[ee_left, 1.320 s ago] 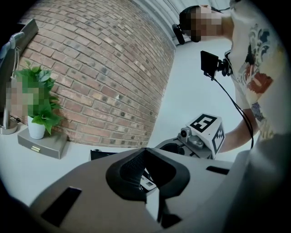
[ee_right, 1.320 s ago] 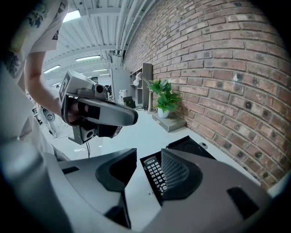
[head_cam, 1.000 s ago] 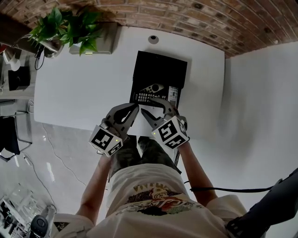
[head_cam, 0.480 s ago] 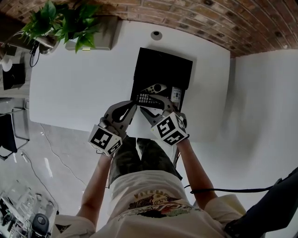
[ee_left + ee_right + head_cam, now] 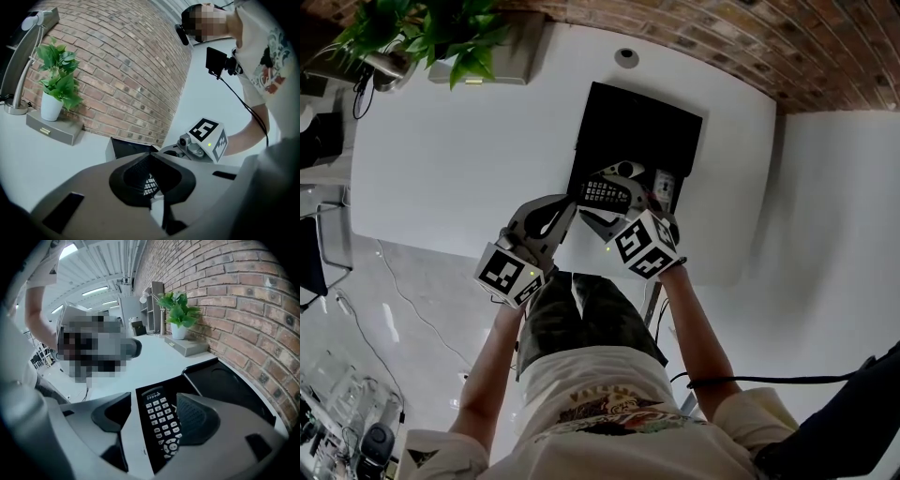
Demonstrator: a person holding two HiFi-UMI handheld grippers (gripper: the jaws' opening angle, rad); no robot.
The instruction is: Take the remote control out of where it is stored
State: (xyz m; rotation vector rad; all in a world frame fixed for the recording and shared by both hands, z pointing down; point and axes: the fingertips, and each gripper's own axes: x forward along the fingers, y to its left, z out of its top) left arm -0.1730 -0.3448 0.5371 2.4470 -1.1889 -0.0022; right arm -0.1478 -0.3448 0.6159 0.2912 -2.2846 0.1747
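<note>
A black remote control (image 5: 602, 193) with white buttons lies in the near end of a black tray (image 5: 647, 131) on the white table (image 5: 459, 159). My right gripper (image 5: 605, 204) reaches down over it. In the right gripper view the remote control (image 5: 161, 425) lies lengthwise between the jaws of the right gripper (image 5: 154, 414). Those jaws have just been opening, and the pads stand apart from the remote's sides. My left gripper (image 5: 570, 202) hovers just left of the tray's near corner, its fingertips together on nothing. Through the left gripper (image 5: 150, 154) a few remote buttons show.
A grey handset (image 5: 623, 171) and a small labelled device (image 5: 664, 187) lie beside the remote in the tray. A potted plant (image 5: 441, 37) on a grey box (image 5: 502, 67) and a round puck (image 5: 626, 56) stand by the brick wall. The table edge runs just under the grippers.
Both grippers have sunk toward the tray's near end. The right jaws have spread wider and now straddle the remote. The left gripper stays shut.
</note>
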